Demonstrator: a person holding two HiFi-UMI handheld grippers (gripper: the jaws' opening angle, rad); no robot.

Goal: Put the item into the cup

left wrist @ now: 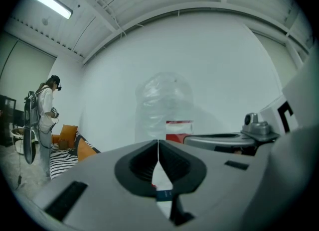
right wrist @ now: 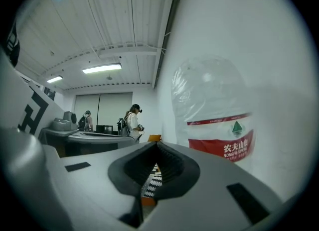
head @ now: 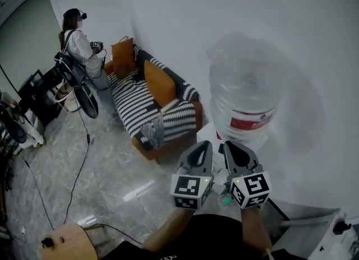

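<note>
Both grippers are held up side by side, the left gripper and right gripper each with jaws pressed tip to tip on nothing, pointing at a white wall. A striped sofa with orange cushions stands along that wall, and a clear jug with a red label rises just past the jaws. Low between the grippers sits a green thing, too small to make out; where the item and cup are, I cannot tell.

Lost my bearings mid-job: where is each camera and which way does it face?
Head view: head-mounted, facing down; left gripper, right gripper, forearms show.
Left gripper view: along its shut jaws toward the water bottle.
Right gripper view: along its shut jaws, water bottle at right.
All three share the water bottle.
</note>
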